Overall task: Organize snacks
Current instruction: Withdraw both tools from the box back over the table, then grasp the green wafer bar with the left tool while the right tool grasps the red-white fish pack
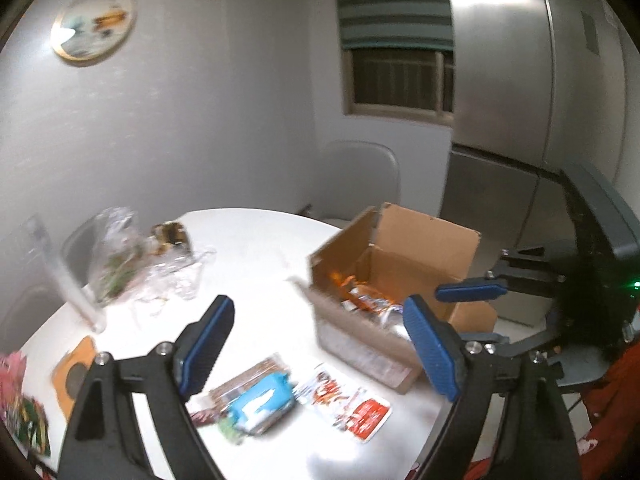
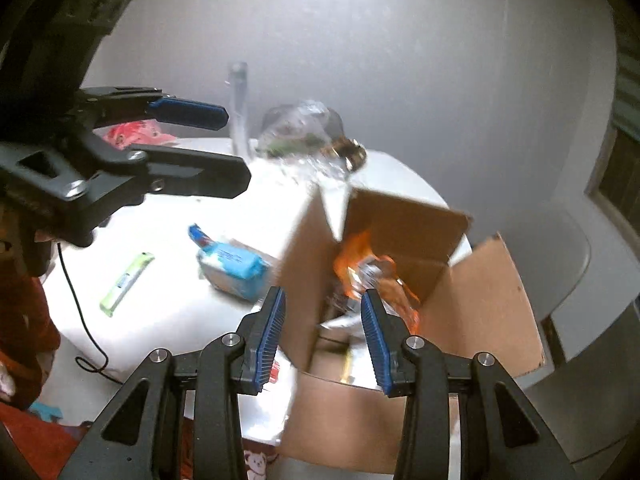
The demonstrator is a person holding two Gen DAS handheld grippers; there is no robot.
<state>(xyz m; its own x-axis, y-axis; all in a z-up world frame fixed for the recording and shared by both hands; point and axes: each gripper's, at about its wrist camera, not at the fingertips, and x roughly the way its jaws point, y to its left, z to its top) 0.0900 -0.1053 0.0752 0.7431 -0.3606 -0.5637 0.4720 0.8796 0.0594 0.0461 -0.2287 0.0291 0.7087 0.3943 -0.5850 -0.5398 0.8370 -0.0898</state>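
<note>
Left gripper (image 1: 320, 344) wide, empty, above table (image 1: 256, 248). Right gripper (image 2: 323, 328) narrow gap, empty, over box (image 2: 404, 220) of snacks (image 2: 372, 276). Blue pack (image 1: 260, 400) on table.

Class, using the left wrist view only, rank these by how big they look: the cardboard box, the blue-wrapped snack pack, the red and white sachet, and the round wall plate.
1. cardboard box
2. round wall plate
3. blue-wrapped snack pack and red and white sachet: similar, too close to rank.
The plate hangs farther away, so its place is unsure.
</note>
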